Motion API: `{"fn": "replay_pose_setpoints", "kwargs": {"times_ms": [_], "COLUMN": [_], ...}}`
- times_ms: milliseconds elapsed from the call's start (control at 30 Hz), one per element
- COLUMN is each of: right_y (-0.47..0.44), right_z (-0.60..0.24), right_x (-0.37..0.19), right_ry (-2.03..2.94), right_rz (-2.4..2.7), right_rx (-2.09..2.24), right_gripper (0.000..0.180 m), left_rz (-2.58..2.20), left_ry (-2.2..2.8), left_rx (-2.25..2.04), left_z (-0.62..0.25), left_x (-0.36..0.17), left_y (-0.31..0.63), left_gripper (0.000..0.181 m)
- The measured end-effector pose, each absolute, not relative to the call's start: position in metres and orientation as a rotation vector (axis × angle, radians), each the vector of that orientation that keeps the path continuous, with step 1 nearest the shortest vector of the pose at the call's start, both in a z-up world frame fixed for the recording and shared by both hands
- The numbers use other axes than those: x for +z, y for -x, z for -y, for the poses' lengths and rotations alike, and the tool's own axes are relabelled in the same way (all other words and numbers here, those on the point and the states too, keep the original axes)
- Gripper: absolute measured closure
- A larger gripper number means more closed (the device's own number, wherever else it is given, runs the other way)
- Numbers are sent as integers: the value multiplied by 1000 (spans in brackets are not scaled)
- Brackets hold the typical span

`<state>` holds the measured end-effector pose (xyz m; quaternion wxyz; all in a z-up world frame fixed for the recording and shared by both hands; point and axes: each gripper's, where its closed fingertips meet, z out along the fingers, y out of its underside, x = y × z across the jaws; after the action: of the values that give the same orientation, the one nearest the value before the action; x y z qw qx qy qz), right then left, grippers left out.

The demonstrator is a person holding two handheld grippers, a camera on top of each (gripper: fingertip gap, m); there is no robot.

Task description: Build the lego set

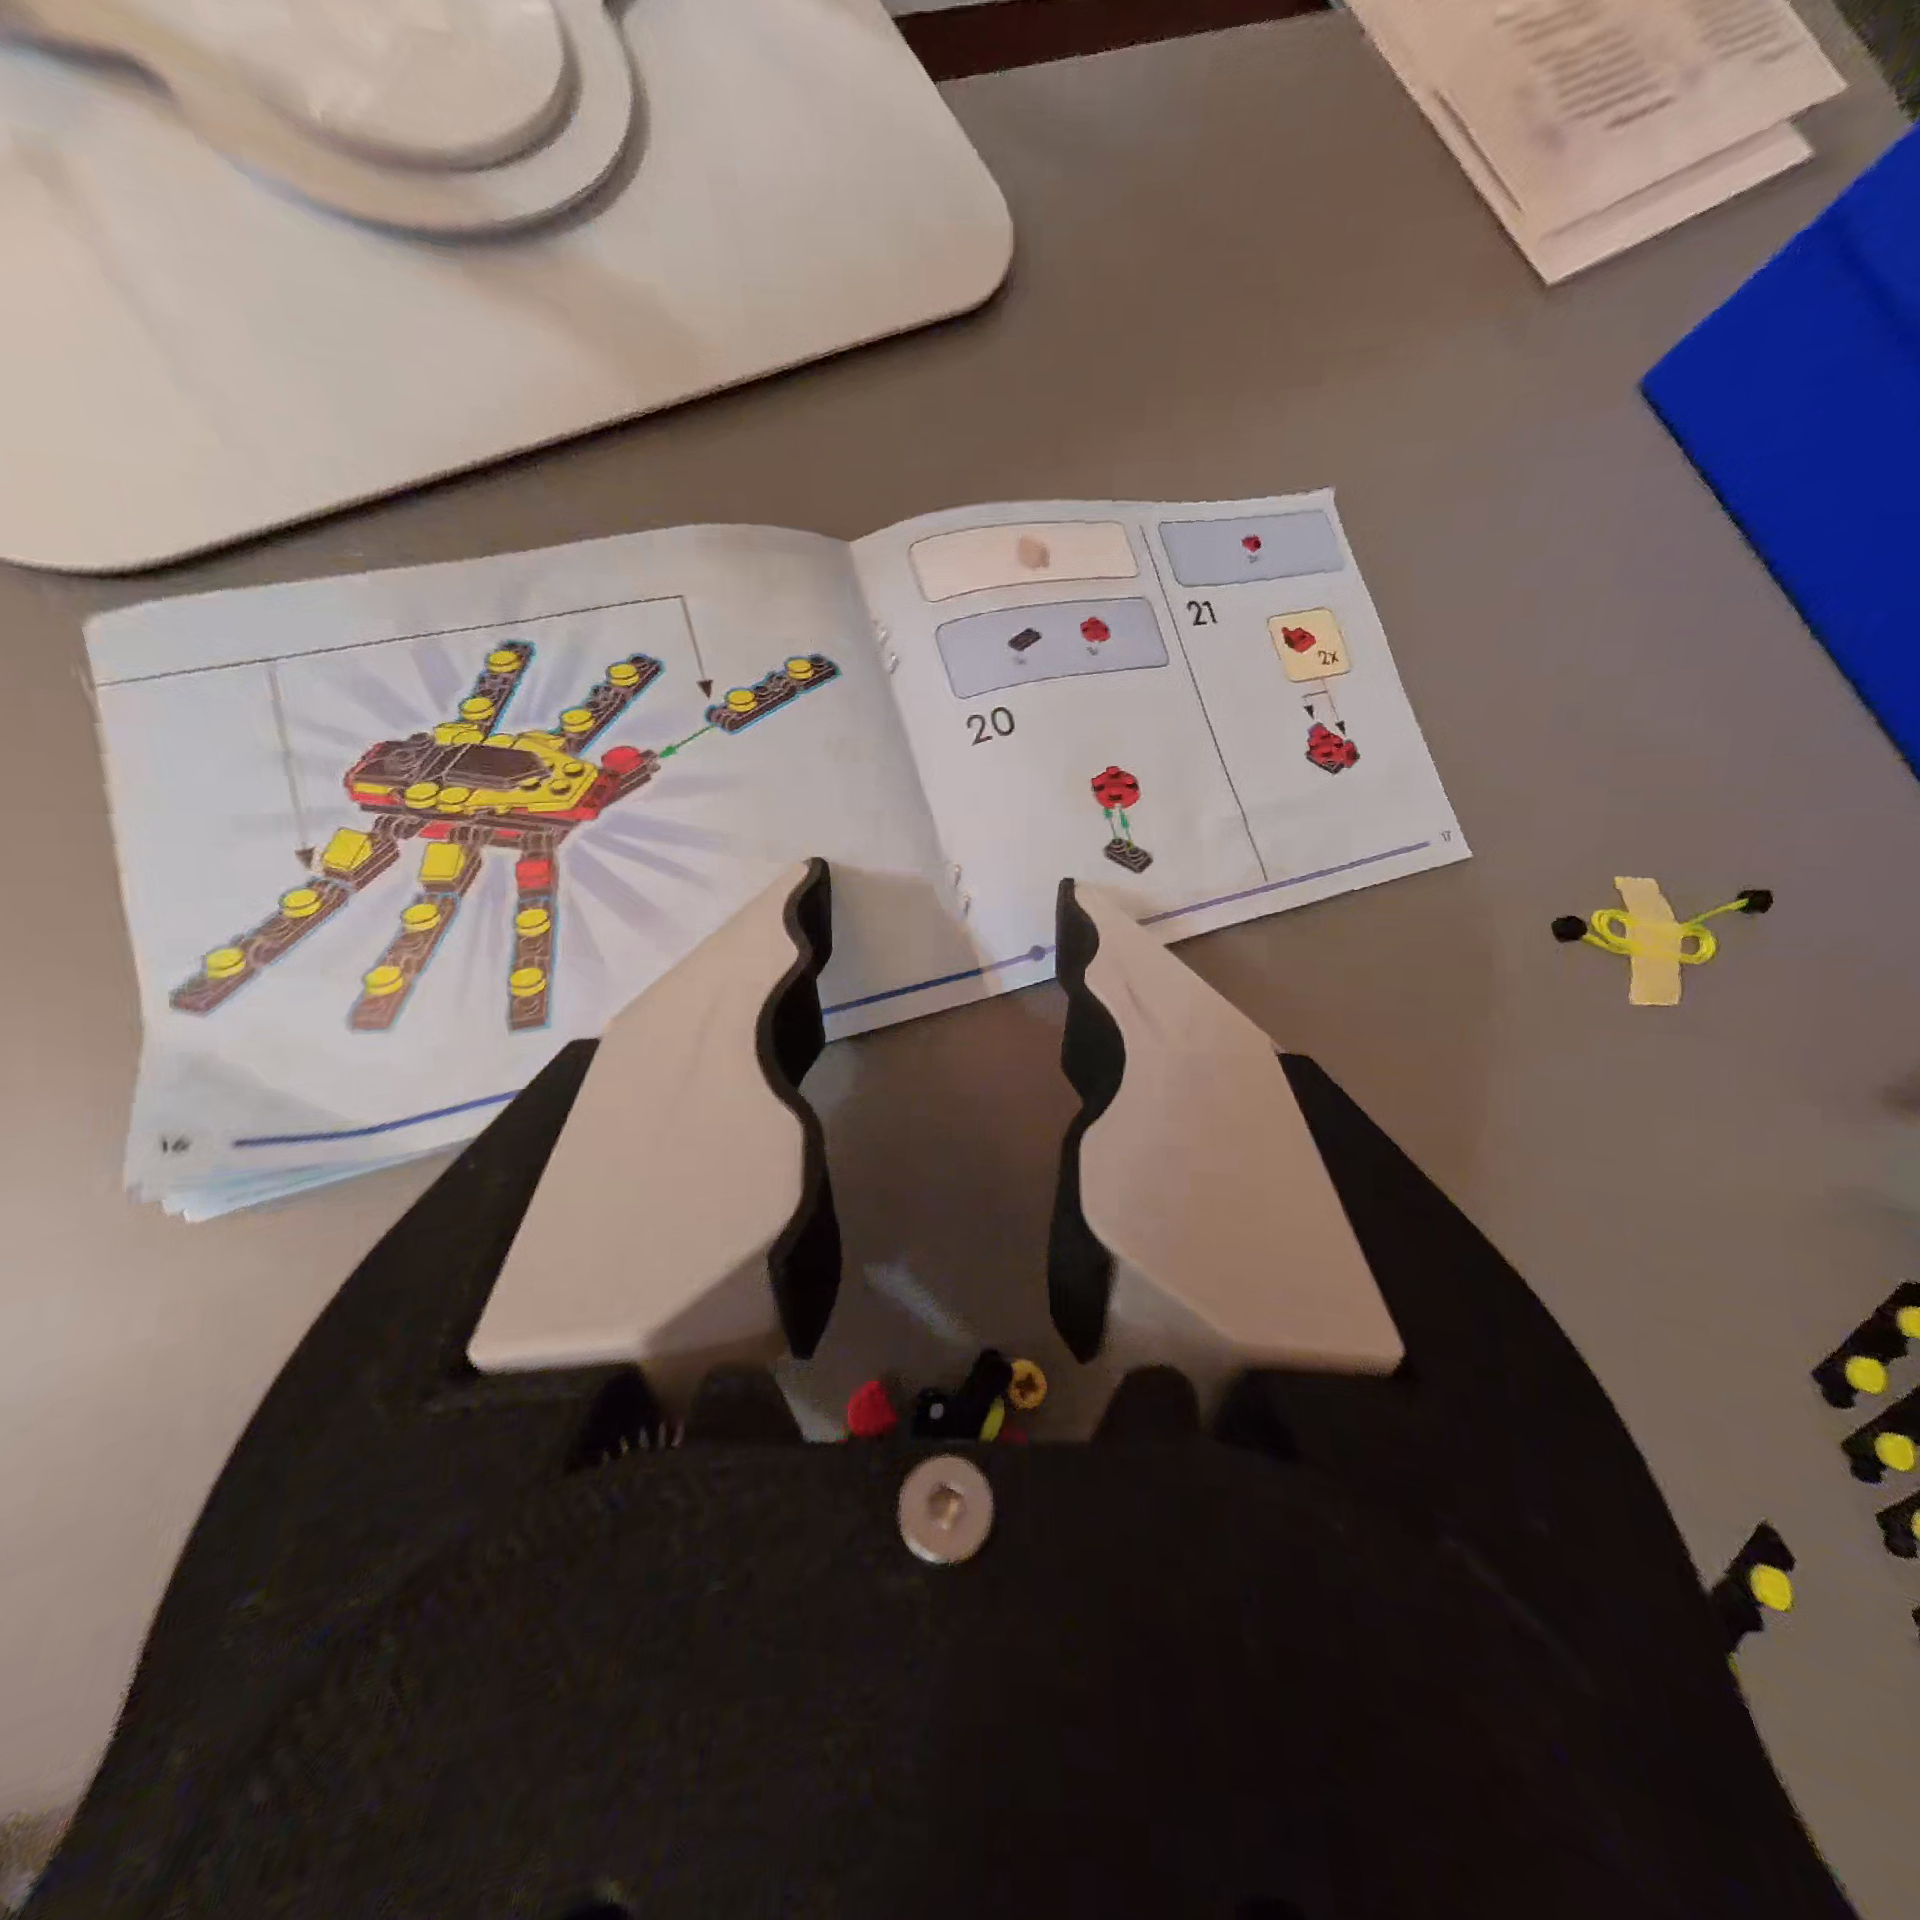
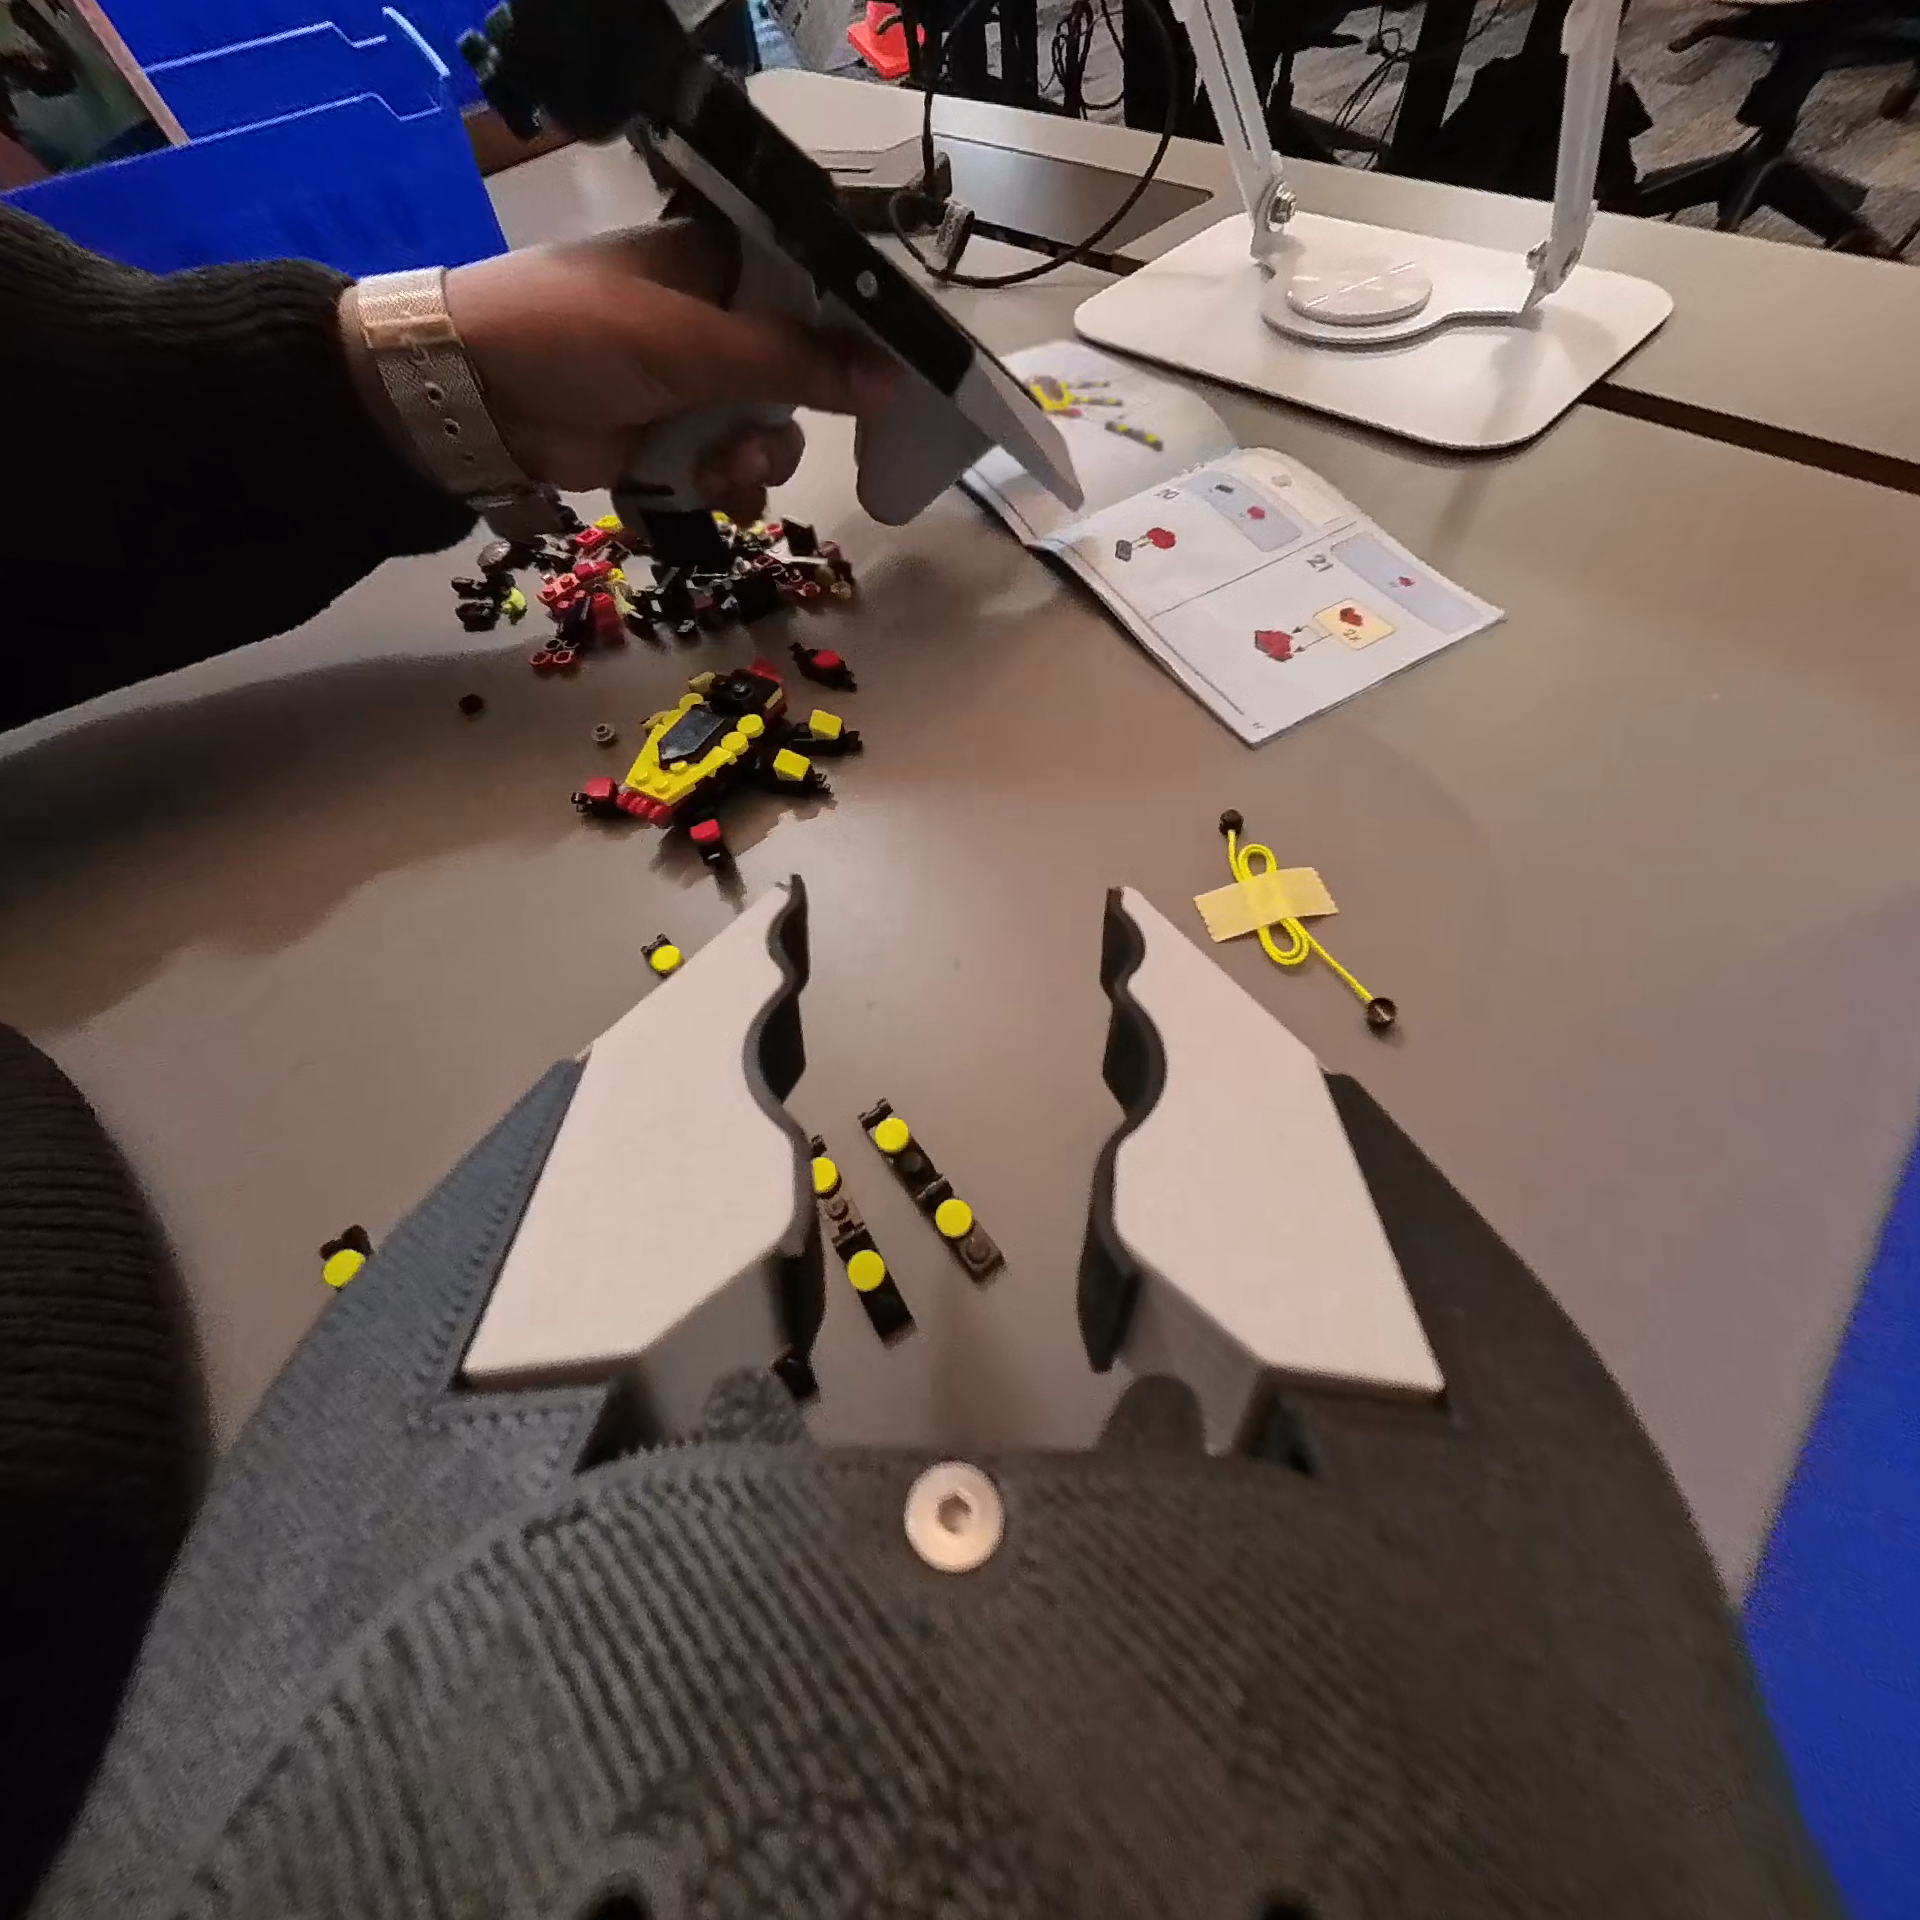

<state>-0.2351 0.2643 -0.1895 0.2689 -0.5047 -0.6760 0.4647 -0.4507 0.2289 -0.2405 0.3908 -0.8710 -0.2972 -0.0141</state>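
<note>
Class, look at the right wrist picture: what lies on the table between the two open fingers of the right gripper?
In the right wrist view, two dark strips with yellow studs lie side by side on the table, between the open fingers of the right gripper.

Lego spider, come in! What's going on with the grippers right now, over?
Left gripper open, above instruction booklet. Right gripper open, empty, over black-and-yellow leg strips. Spider body untouched on table. Nothing blocking.

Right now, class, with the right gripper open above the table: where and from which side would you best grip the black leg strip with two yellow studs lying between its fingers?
Probably grip the black leg strip across its narrow width, mid-length between the yellow studs, coming straight down. It lies flat and slanted, so the open right gripper should turn to straddle its long edges.
</note>
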Motion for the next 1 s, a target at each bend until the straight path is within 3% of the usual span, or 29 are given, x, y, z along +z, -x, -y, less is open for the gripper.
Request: {"fn": "replay_pose_setpoints", "kwargs": {"times_ms": [133, 533, 733, 1000], "right_y": [236, 233, 229, 215], "right_z": [-263, -263, -255, -237], "right_x": [-190, -180, -173, -162], "right_ry": [1369, 1342, 1338, 1236], "right_rz": [1829, 1798, 1792, 1846], "right_rx": [1277, 1297, 1378, 1393], "right_gripper": [123, 126, 127, 128], "left_rz": [788, 627, 432, 203], "left_ry": [2137, 1999, 2042, 2237], "left_rx": [-138, -133, -203, 7], "left_z": [-224, -169, -136, -142], "left_x": [-229, -184, -193, -226], "left_y": [451, 388, 312, 291], "left_gripper": [131, 129, 92, 85]}}
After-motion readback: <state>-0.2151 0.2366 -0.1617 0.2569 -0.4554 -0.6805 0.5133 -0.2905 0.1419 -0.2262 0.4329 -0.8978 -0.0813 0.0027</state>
